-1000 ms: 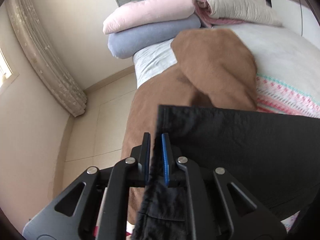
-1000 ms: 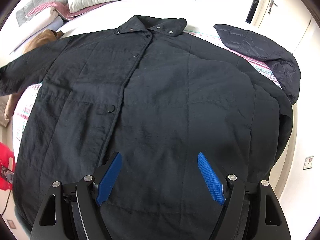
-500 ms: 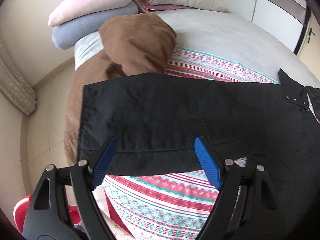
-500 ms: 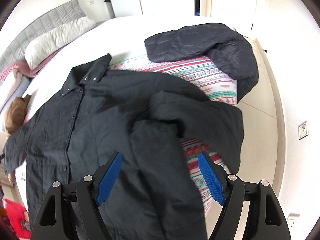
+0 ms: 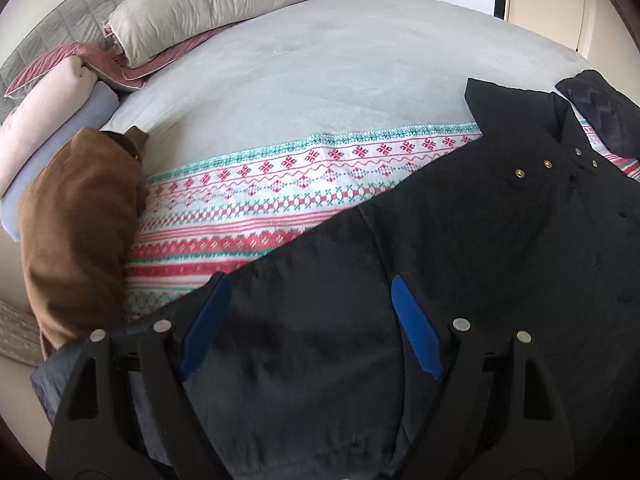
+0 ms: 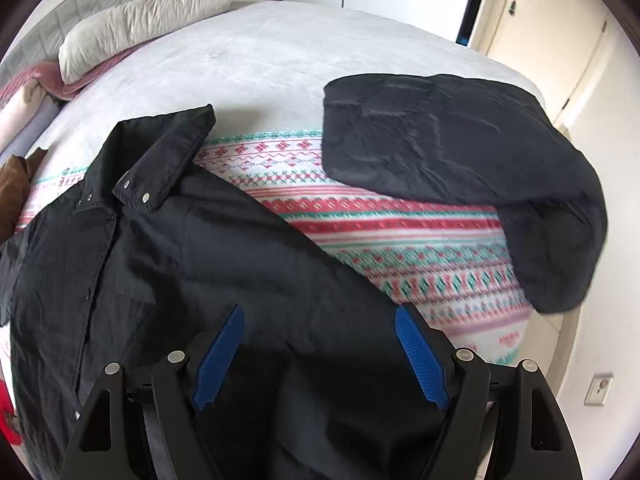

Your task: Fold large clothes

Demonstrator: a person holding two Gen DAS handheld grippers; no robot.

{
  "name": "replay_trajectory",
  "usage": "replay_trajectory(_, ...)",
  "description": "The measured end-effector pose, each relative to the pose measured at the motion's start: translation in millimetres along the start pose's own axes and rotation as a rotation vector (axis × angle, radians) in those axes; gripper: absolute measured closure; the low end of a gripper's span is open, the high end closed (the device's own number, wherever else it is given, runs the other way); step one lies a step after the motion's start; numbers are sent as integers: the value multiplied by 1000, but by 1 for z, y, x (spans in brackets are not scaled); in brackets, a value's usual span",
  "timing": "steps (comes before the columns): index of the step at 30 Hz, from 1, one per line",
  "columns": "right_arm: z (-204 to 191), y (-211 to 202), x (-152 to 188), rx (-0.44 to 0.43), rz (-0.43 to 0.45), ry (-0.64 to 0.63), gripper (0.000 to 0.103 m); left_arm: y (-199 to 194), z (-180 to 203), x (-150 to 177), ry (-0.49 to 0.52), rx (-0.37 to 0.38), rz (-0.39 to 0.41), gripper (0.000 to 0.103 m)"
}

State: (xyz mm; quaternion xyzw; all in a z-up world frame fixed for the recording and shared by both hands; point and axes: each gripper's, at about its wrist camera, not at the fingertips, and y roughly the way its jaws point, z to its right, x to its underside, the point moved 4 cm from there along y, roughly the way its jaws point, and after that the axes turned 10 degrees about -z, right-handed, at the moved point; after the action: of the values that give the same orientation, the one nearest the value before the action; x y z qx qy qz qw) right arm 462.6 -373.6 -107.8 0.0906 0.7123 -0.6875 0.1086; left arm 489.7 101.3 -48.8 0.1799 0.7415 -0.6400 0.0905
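Bed [image 5: 320, 60]: grey cover, patterned blanket [image 5: 280, 200].
Left view: left gripper [image 5: 308, 304] jaws spread, empty; black coat [image 5: 480, 240] lies beneath and ahead.
Right view: right gripper [image 6: 320, 340] jaws spread, empty, over coat shoulder; folded dark jacket [image 6: 460, 152] ahead-right.
Progress: coat laid flat, unfolded.

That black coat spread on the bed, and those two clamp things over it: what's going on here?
A person is folding clothes with a handheld gripper in each hand. The black coat lies flat on the bed, collar toward the pillows. The left gripper and right gripper both hover over it with jaws open, holding nothing. A second dark jacket lies beside it, and a brown garment at the bed's edge.
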Motion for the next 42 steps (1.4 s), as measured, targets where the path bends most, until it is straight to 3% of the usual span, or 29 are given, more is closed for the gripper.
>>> replay_trajectory(4, -45, 41, -53, -83, 4, -54, 24, 50, 18, -39, 9, 95, -16, 20)
replay_trajectory(8, -78, 94, -76, -8, -66, -145, 25, 90, 26, -41, 42, 179, -69, 21)
replay_trajectory(11, -82, 112, -73, -51, -65, -120, 35, 89, 23, -30, -13, 326, -53, 44)
replay_trajectory(13, -84, 107, -67, -90, -41, -115, 58, 81, 26, -19, -10, 364, -57, 67)
replay_trajectory(15, -93, 101, -56, -41, -30, -132, 88, 69, 33, -7, 6, 355, -43, 81)
replay_trajectory(17, -107, 92, -48, 66, 8, -155, 93, 54, 36, 4, -21, 300, 0, 86)
replay_trajectory(21, -138, 72, -47, 276, 121, -148, 96, 20, 36, 6, -90, 113, 138, 89)
replay_trajectory(24, -159, 42, -58, 306, 236, -139, 96, -3, 15, -4, -164, 33, 225, 89)
replay_trajectory(28, -179, 27, -88, 263, 342, -88, 96, 9, -3, -8, -221, -64, 259, 86)
replay_trajectory(31, -188, 77, -100, 283, 259, -76, 92, 70, 8, -6, -201, -102, 68, 70)
replay_trajectory(32, -187, 102, -98, 297, 185, -78, 85, 80, 13, -3, -187, -118, 36, 67)
replay_trajectory(33, -186, 126, -97, 299, 143, -82, 81, 78, 17, -4, -173, -160, 55, 63)
replay_trajectory(34, -188, 122, -92, 325, 211, -89, 80, 69, 21, -5, -162, -189, 67, 51)
replay_trajectory(35, -188, 119, -90, 362, 211, -78, 68, 60, 23, -6, -154, -180, 76, 33)
replay_trajectory(36, -187, 115, -88, 381, 194, -74, 54, 51, 24, -5, -151, -139, 93, 29)
replay_trajectory(39, -178, 83, -70, 264, 159, -123, 43, 21, 25, 4, -171, -34, 108, 26)
replay_trajectory(42, -144, 36, -41, 167, 166, -115, 34, -8, 32, 24, -191, 107, 103, 19)
